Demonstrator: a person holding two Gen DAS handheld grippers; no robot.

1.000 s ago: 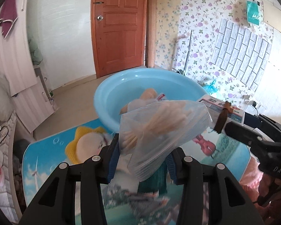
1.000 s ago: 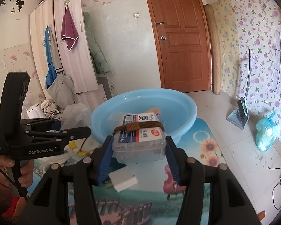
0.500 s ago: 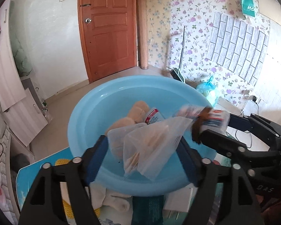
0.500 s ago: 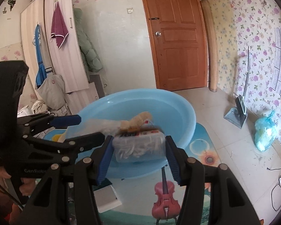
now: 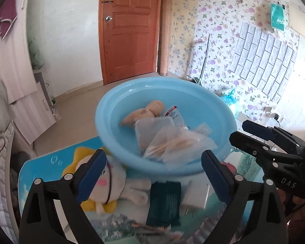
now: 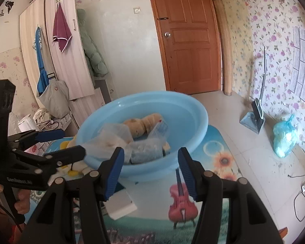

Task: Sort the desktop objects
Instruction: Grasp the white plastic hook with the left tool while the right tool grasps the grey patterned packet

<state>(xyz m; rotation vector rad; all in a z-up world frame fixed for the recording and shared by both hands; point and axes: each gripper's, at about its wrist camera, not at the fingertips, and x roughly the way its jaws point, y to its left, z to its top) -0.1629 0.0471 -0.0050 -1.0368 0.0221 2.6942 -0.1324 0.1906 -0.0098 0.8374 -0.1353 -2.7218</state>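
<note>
A light blue basin (image 5: 111,105) stands on the picture-printed table mat. In it lie a tan plush toy (image 5: 144,111), a clear plastic box (image 5: 152,130) and a plastic bag of cotton swabs (image 5: 179,144). My left gripper (image 5: 152,172) is open and empty, just short of the basin's near rim. My right gripper (image 6: 150,168) is open and empty too, in front of the basin (image 6: 193,109). From the right wrist view the bag (image 6: 111,136), box (image 6: 146,152) and plush (image 6: 142,124) rest inside. Each gripper appears in the other's view: the right gripper (image 5: 240,131), the left gripper (image 6: 63,143).
On the mat before the basin lie a doll with yellow hair (image 5: 103,185), a dark green packet (image 5: 164,201) and a white charger (image 5: 197,197). Beyond the table, a blue rubbish bag (image 6: 284,140) and a dustpan (image 6: 254,118) sit on the floor by the flowered wall.
Both grippers carried their loads over the basin and opened. The swab bag and the clear box now lie in the basin, and both grippers have drawn back from it.
</note>
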